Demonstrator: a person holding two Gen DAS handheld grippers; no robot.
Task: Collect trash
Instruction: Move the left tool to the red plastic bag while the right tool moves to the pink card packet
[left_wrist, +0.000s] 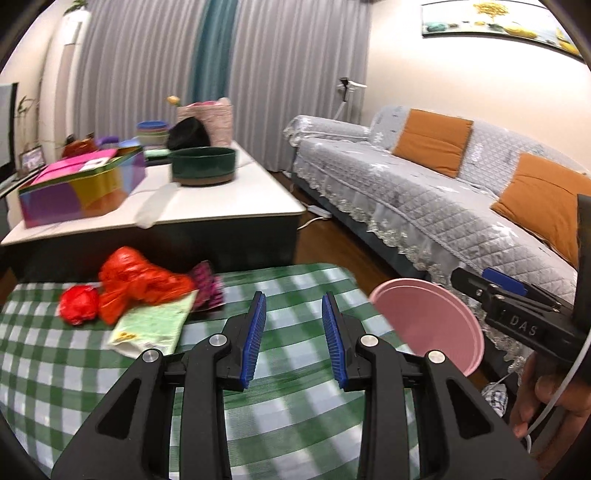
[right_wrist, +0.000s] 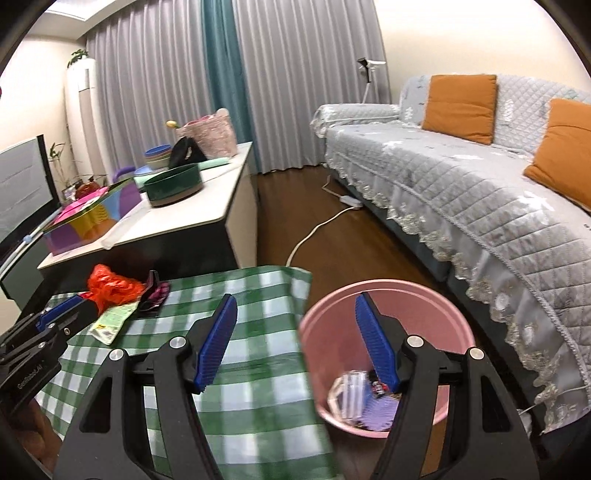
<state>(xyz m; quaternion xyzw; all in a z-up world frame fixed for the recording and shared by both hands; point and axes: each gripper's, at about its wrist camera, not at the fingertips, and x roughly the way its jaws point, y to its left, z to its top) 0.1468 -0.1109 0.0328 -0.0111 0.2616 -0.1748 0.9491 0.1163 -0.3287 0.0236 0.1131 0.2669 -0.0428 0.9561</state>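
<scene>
Inside the pink bin (right_wrist: 384, 302) lie crumpled wrappers (right_wrist: 365, 398).

left wrist: desk (left_wrist: 280, 424) viewed closely from above, facing the curtains | right wrist: set further right, over the pink bin (right_wrist: 384, 354) | shared: checkered desk, bin, sofa (right_wrist: 461, 184) at right of both frames

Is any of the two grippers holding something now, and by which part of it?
Nothing is held. The left gripper is open over the checked tablecloth, and the right gripper is open, empty, near the pink bin.
</scene>
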